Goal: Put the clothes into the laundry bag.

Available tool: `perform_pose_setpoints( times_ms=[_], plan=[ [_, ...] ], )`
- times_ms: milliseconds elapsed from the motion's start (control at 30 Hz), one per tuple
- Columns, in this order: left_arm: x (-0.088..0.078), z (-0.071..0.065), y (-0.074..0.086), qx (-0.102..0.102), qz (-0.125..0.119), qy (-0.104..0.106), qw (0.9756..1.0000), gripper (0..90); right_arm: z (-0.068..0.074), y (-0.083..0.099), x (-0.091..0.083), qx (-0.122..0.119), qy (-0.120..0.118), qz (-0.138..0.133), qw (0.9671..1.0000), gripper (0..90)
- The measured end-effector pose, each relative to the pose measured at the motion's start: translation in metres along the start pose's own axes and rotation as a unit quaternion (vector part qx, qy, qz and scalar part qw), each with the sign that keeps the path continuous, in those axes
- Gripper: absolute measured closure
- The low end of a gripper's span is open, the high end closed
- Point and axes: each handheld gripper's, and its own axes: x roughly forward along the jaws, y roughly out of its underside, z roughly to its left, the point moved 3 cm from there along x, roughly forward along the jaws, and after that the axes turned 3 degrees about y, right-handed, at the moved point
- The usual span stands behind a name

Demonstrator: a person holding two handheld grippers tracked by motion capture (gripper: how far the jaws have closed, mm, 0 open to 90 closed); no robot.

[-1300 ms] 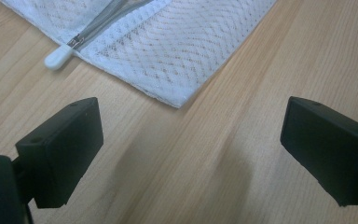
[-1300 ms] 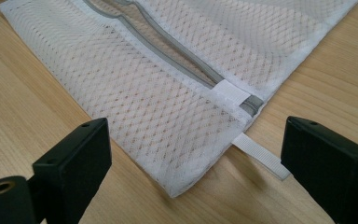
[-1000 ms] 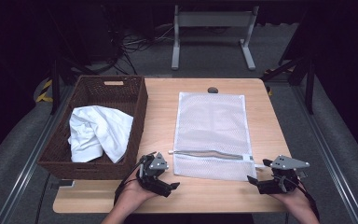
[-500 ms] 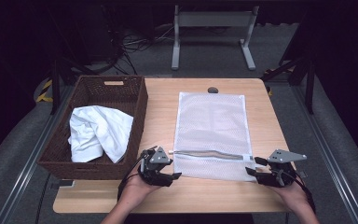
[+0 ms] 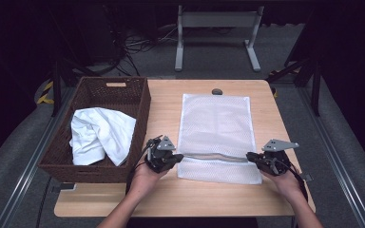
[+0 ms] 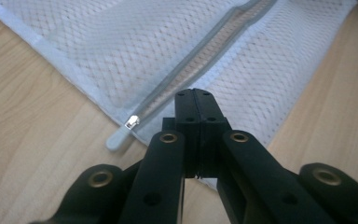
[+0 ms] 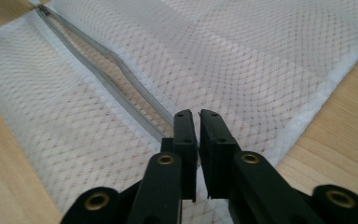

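Note:
A white mesh laundry bag (image 5: 216, 123) lies flat on the wooden table (image 5: 164, 109), its grey zipper (image 5: 214, 156) partly open near the front end. My left gripper (image 5: 179, 156) sits at the zipper's left end and its jaws have just been closing. In the left gripper view the left gripper (image 6: 194, 93) is shut, pinching the mesh (image 6: 121, 42) just past the zipper pull (image 6: 131, 122). My right gripper (image 5: 248, 155) is at the zipper's right end, its jaws also just closed. In the right gripper view the right gripper (image 7: 195, 114) nips the zipper's edge of the mesh (image 7: 242, 60).
A dark wicker basket (image 5: 142, 102) stands on the table's left side with a crumpled white cloth (image 5: 102, 133) inside. A small dark round thing (image 5: 216, 91) sits at the far table edge. Bare wood runs along the front edge.
Both hands have moved inward to the two ends of the zipper, and both grippers went from open to shut on the bag's front part.

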Motion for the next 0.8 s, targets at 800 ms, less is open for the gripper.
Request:
perform_pose_setpoints(
  times_ms=[800],
  plan=[
    [0.04,0.023,0.0,-0.009,0.061,-0.053,0.9967,90.0,-0.011,0.011,0.022,-0.015,0.021,0.059,0.9979,89.9]
  ],
)
